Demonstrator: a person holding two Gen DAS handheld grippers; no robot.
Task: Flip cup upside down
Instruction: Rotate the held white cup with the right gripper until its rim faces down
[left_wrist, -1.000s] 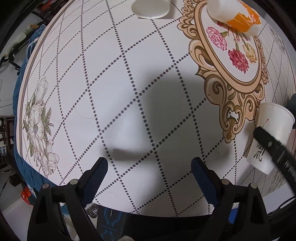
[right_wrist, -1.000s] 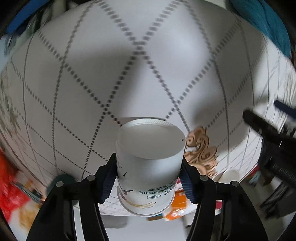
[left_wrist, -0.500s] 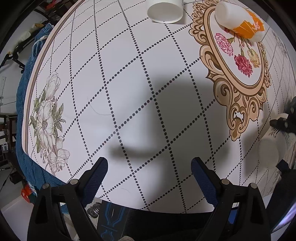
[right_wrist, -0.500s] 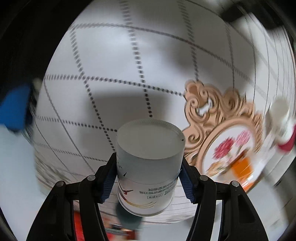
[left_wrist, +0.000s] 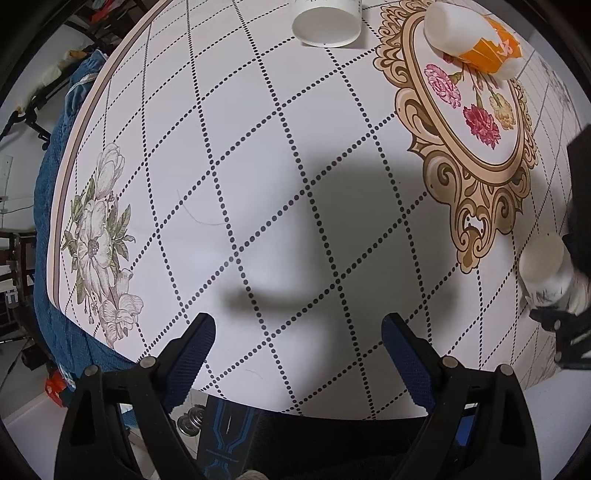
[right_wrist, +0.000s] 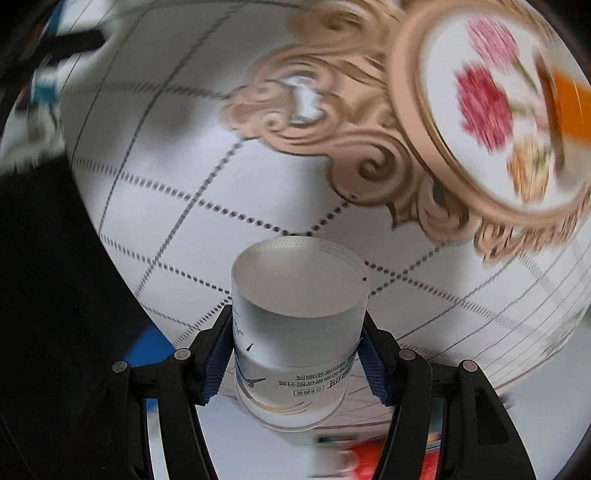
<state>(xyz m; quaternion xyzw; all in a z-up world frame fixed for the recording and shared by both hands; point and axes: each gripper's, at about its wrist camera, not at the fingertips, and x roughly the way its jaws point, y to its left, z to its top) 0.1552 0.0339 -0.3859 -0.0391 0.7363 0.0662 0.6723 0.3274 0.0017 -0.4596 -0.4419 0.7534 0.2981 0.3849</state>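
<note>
My right gripper (right_wrist: 295, 350) is shut on a white paper cup (right_wrist: 295, 317) with printed lettering, held in the air above the table, its flat closed base facing the camera. The right wrist view is blurred by motion. In the left wrist view the same cup (left_wrist: 543, 262) shows at the far right edge, held by the black right gripper (left_wrist: 565, 325). My left gripper (left_wrist: 299, 354) is open and empty, hovering over the near edge of the table.
The table (left_wrist: 258, 166) has a white cloth with dotted diamonds and a gold floral medallion (left_wrist: 476, 122). A white cup (left_wrist: 327, 22) stands at the far edge. A white and orange cup (left_wrist: 472, 40) lies on its side on the medallion. Blue fabric (left_wrist: 55, 184) hangs at left.
The right gripper has rotated and swung with the cup, so the medallion now fills its view. In the left view the cup has turned its flat base towards the camera. The left gripper drifted back slightly.
</note>
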